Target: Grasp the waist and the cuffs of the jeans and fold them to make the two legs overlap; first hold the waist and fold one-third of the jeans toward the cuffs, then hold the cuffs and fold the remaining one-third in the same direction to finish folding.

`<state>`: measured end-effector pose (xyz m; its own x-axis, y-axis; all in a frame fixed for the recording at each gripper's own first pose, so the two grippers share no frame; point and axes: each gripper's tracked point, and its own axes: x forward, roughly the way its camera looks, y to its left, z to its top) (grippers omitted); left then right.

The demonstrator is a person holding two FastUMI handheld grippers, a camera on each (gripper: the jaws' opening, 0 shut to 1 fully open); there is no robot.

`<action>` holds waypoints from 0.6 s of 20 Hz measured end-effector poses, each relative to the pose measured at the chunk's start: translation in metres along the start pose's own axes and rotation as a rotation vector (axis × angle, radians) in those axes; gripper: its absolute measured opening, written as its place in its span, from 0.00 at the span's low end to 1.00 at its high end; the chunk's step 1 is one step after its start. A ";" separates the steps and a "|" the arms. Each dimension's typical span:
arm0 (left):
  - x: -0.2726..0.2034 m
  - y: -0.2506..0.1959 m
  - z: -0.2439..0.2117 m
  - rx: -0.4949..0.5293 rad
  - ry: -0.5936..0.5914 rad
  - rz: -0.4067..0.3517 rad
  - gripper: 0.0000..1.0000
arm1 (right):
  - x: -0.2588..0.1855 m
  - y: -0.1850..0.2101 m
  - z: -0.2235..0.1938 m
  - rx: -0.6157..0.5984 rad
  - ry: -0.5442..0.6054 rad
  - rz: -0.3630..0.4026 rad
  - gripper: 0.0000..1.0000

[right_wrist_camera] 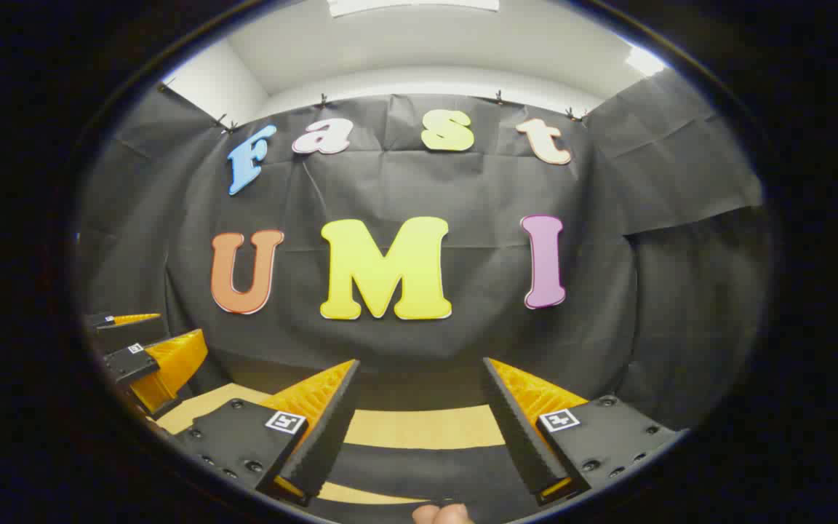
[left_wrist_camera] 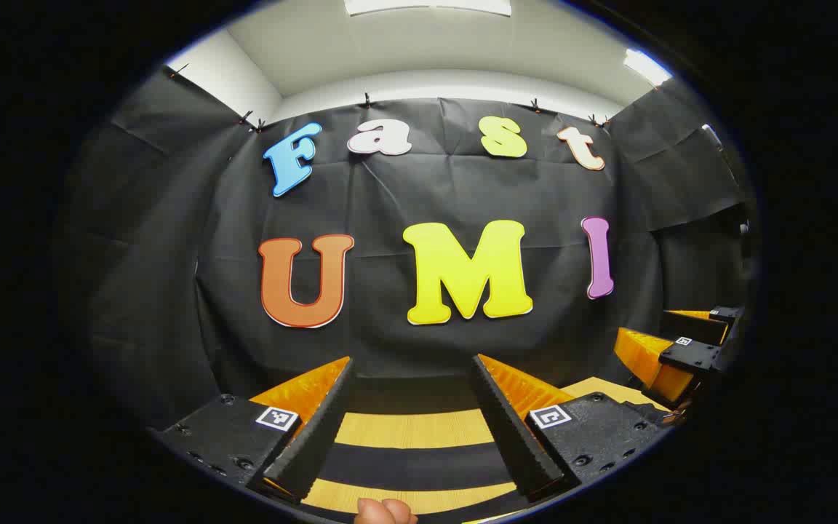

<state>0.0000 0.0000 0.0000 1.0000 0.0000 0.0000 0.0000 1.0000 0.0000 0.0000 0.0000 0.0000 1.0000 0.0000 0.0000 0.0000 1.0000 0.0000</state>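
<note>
My left gripper [left_wrist_camera: 412,360] is open and held level, aimed at the booth's back wall, with nothing between its fingers. My right gripper [right_wrist_camera: 420,362] is open the same way and also holds nothing. Below each one a dark band of cloth [left_wrist_camera: 419,466] [right_wrist_camera: 419,473] lies across the light wooden table [left_wrist_camera: 412,429] [right_wrist_camera: 426,428]; I cannot tell whether it is the jeans. The right gripper [left_wrist_camera: 663,331] shows at the right edge of the left gripper view, the left gripper [right_wrist_camera: 172,327] at the left edge of the right gripper view. They are side by side.
A person's fingertip [left_wrist_camera: 382,511] [right_wrist_camera: 442,514] pokes in at the bottom edge of each view. The black cloth wall stands close behind the table's far edge and wraps round both sides.
</note>
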 end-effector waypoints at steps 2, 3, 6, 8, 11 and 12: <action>-0.001 0.002 0.000 -0.003 0.003 0.005 0.99 | 0.000 0.002 0.000 -0.009 0.003 0.005 0.97; 0.000 0.002 -0.002 -0.003 0.006 0.007 0.99 | 0.001 0.002 -0.001 -0.010 0.004 0.010 0.97; 0.001 0.000 -0.005 -0.003 0.013 0.008 0.99 | 0.000 0.004 0.004 -0.021 -0.005 0.020 0.97; 0.001 -0.001 -0.004 0.006 0.010 0.010 0.99 | 0.002 0.005 0.002 -0.023 -0.002 0.025 0.97; 0.000 -0.001 -0.003 0.011 0.008 0.009 1.00 | 0.004 0.004 0.002 -0.018 -0.003 0.026 0.97; 0.001 0.000 -0.004 0.012 0.009 0.010 0.99 | 0.004 0.004 0.003 -0.019 -0.003 0.028 0.97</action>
<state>0.0009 -0.0002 -0.0036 0.9999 0.0098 -0.0090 -0.0097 0.9999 0.0117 0.0043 0.0041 0.0027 0.9996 0.0277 0.0026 -0.0276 0.9994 -0.0188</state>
